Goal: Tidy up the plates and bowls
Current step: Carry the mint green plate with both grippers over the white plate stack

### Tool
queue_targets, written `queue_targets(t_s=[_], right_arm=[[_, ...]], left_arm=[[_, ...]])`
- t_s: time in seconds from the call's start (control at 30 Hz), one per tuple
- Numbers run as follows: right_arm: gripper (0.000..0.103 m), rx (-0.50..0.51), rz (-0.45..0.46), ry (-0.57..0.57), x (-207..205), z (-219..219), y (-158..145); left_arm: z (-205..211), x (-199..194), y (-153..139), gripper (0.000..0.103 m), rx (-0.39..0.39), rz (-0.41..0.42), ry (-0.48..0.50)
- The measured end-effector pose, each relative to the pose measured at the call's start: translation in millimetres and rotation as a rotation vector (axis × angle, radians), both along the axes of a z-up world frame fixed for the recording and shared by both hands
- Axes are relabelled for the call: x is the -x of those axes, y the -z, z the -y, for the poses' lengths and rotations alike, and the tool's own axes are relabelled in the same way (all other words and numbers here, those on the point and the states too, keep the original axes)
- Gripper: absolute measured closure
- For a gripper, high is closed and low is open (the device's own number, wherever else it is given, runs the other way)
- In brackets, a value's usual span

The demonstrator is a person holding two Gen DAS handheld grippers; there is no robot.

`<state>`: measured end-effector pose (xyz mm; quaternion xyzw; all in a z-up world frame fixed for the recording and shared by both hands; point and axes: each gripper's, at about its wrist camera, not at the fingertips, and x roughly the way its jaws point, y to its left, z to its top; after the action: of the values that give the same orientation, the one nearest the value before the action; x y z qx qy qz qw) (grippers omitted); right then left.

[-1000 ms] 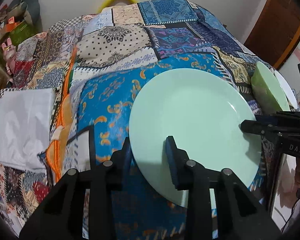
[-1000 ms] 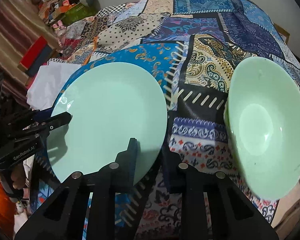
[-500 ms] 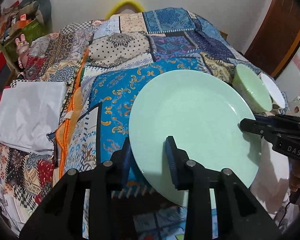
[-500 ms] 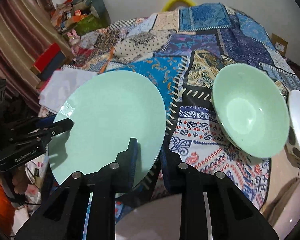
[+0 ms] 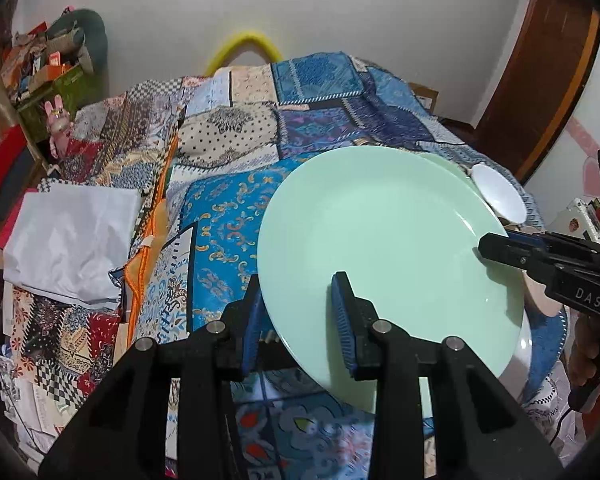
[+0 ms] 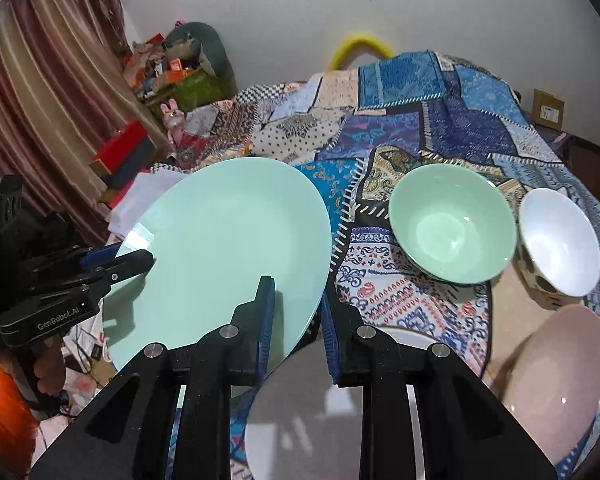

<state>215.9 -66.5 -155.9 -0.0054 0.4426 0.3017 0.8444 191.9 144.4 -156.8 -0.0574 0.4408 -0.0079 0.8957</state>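
Both hand-held grippers (image 5: pixel 298 312) (image 6: pixel 298 312) pinching rim of round, glossy mint plate (image 5: pixel 388 248).

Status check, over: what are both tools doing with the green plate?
Left tool and right tool both clamped on green plate, opposite rims, plate held above the quilt. Green bowl, white bowl, pink plate below right.

Glossy green plate (image 5: pixel 388 240), patchwork cloth (image 5: pixel 228 148)
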Motion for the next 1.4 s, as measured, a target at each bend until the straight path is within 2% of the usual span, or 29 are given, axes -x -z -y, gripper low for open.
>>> queue_targets(t_s=[0.3,0.63,1.0,1.4], right_arm=[[0.082,-0.028,0.038,0.006,24.7,30.3,-18.7],[0.083,-0.034,0.045,0.034,44.4,66.6,-21.0],[0.083,-0.036,0.021,0.069,64.0,95.4,-11.5],[0.083,-0.042,-0.05,0.09,67.8,113.9,16.8]], left_arm=[[29.6,26.7,-24.8,0.07,0.004,0.033,0.015],[63.5,46.9,-29.1,0.07,0.016,0.03,0.039],[96.5,59.8,-17.4,0.07,0.026,-0.014,0.067],[116.8,61.4,7.0,0.07,0.002,-0.067,0.086]])
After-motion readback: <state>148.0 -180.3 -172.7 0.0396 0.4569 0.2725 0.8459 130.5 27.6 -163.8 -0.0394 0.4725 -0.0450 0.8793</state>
